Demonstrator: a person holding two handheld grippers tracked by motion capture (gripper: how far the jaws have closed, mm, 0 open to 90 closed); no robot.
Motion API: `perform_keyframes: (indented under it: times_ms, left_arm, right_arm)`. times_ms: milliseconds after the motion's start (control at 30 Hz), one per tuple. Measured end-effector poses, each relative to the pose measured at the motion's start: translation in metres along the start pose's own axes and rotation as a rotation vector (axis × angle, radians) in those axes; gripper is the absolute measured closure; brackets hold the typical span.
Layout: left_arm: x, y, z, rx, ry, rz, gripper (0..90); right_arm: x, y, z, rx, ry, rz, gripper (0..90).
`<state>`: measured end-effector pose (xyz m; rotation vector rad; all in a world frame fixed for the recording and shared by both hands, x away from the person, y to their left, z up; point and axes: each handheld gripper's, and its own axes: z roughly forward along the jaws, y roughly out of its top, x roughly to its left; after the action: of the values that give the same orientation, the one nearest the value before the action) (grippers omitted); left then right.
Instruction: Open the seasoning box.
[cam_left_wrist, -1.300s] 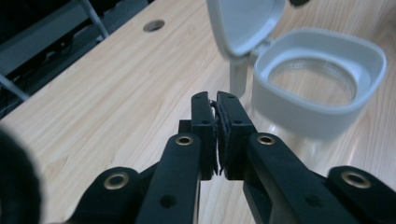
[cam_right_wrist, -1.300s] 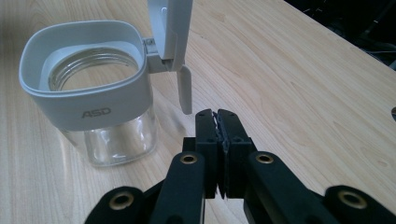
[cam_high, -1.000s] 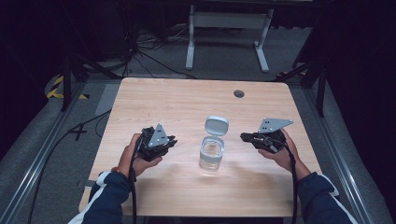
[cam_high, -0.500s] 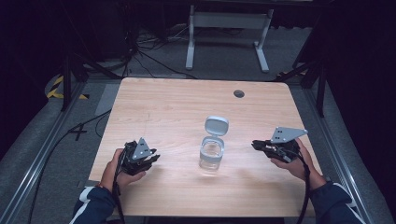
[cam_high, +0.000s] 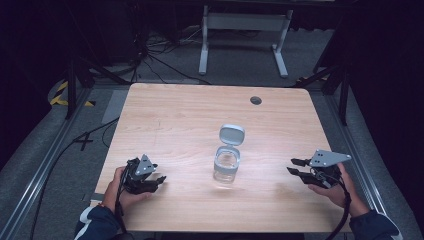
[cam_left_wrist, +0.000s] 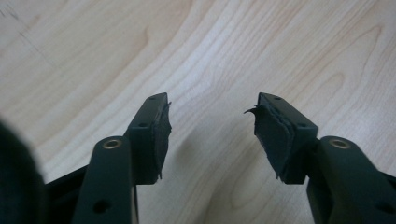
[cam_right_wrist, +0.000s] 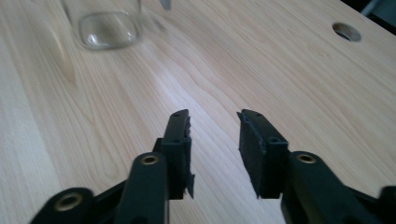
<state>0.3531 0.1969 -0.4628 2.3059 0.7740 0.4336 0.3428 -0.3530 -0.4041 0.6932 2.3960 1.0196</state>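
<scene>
A clear glass jar (cam_high: 226, 165) stands upright in the middle of the wooden table (cam_high: 175, 120), its grey hinged lid (cam_high: 232, 134) flipped open behind it. My left gripper (cam_high: 158, 181) is near the front left of the table, well apart from the jar. In the left gripper view its jaws (cam_left_wrist: 210, 121) have just been opening and stand open over bare wood. My right gripper (cam_high: 294, 166) is at the front right and points toward the jar. Its jaws (cam_right_wrist: 214, 135) have also just been opening, with nothing between them. The jar's base (cam_right_wrist: 108, 25) lies far ahead of them.
A round cable hole (cam_high: 256, 100) sits near the table's far edge, also seen as the hole (cam_right_wrist: 346, 31) in the right gripper view. Cables and a white metal stand (cam_high: 245, 30) are on the dark floor beyond the table.
Both hands have drawn away from the jar, the left toward the near left corner, the right outward to the right. Both pairs of jaws have opened.
</scene>
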Motion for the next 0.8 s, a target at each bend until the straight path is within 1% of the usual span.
perform_keyframes:
  times_ms: [33,67,100,167,200,267,333,367,433,467,500,533,567,633,667,700,767,800]
  left_arm:
    - [0.0,-0.002,0.001,-0.008,0.001,-0.001,42.2]
    - [0.0,-0.003,0.0,0.006,-0.002,0.003,40.5]
    - [-0.001,-0.004,0.001,-0.006,0.0,-0.009,38.3]
    - [0.0,-0.006,0.001,-0.003,-0.008,-0.015,34.3]
    - [0.0,-0.007,0.002,-0.005,-0.009,-0.016,33.4]
    - [0.001,-0.01,0.003,-0.007,-0.024,-0.031,31.9]
    - [0.003,-0.012,0.003,-0.017,-0.037,-0.031,30.3]
    - [0.004,-0.014,0.004,-0.025,-0.052,-0.054,29.7]
    - [0.007,-0.018,0.004,-0.043,-0.068,-0.065,28.2]
    - [0.008,-0.021,0.005,-0.064,-0.078,-0.088,27.4]
    - [0.009,-0.022,0.005,-0.067,-0.075,-0.089,25.7]
    - [0.01,-0.022,0.004,-0.059,-0.069,-0.093,24.7]
    - [0.009,-0.023,0.005,-0.064,-0.058,-0.105,23.0]
    - [0.009,-0.023,0.005,-0.062,-0.055,-0.103,21.7]
    - [0.009,-0.023,0.005,-0.06,-0.051,-0.102,21.6]
    - [0.009,-0.023,0.005,-0.059,-0.047,-0.111,21.3]
    - [0.007,-0.023,0.005,-0.051,-0.025,-0.132,18.3]
    - [0.007,-0.023,0.005,-0.053,-0.016,-0.135,17.3]
  right_arm:
    - [-0.002,-0.005,-0.001,0.008,-0.011,0.001,57.8]
    - [-0.002,-0.011,-0.001,0.027,-0.03,0.011,54.7]
    - [-0.004,-0.018,-0.002,0.044,-0.043,0.021,53.7]
    - [-0.005,-0.027,-0.004,0.056,-0.055,0.041,49.6]
    - [-0.006,-0.031,-0.005,0.053,-0.067,0.045,47.7]
    - [-0.007,-0.04,-0.007,0.062,-0.068,0.071,44.7]
    - [-0.008,-0.052,-0.008,0.058,-0.082,0.099,41.9]
    - [-0.009,-0.056,-0.008,0.061,-0.077,0.117,41.1]
    - [-0.009,-0.067,-0.007,0.076,-0.079,0.14,38.2]
    - [-0.009,-0.072,-0.007,0.079,-0.076,0.164,36.6]
    - [-0.009,-0.076,-0.008,0.081,-0.071,0.176,35.8]
    - [-0.009,-0.08,-0.008,0.086,-0.071,0.185,35.5]
    - [-0.009,-0.083,-0.008,0.083,-0.068,0.195,34.5]
    - [-0.009,-0.093,-0.01,0.047,-0.06,0.246,31.8]
    - [-0.01,-0.094,-0.011,0.045,-0.057,0.259,30.6]
    - [-0.01,-0.095,-0.011,0.046,-0.057,0.263,29.5]
    - [-0.01,-0.094,-0.011,0.049,-0.049,0.258,26.6]
    - [-0.01,-0.094,-0.01,0.049,-0.046,0.254,25.9]
